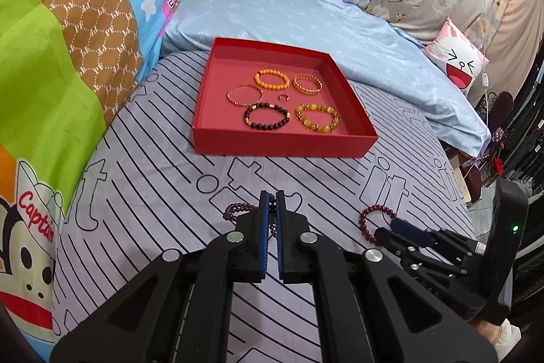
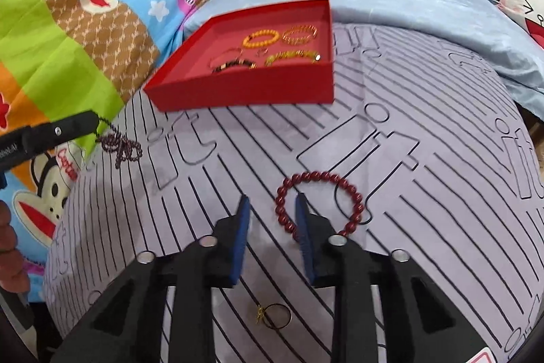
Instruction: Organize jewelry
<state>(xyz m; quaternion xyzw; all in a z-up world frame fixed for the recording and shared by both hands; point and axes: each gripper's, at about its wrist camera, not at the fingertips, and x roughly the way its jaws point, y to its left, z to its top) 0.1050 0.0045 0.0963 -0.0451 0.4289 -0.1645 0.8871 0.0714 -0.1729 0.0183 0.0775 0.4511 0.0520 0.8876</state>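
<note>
My left gripper (image 1: pixel 272 203) is shut on a dark purple bead strand (image 1: pixel 238 210), whose loops hang from the tips a little above the striped sheet. The right wrist view shows that gripper (image 2: pixel 93 121) at the left with the strand (image 2: pixel 120 147) dangling below it. My right gripper (image 2: pixel 272 201) stands open over a dark red bead bracelet (image 2: pixel 319 176) lying flat on the sheet. One finger is inside the loop, the other outside, and the pads are not pressing on the beads. The red tray (image 1: pixel 282 143) ahead holds several bracelets and a small ring.
A thin gold ring (image 2: pixel 275 315) lies on the sheet under my right gripper. A cartoon-print quilt (image 1: pixel 68 56) rises on the left, and a light blue pillow (image 1: pixel 306 19) lies behind the tray. The bed edge drops off at the right.
</note>
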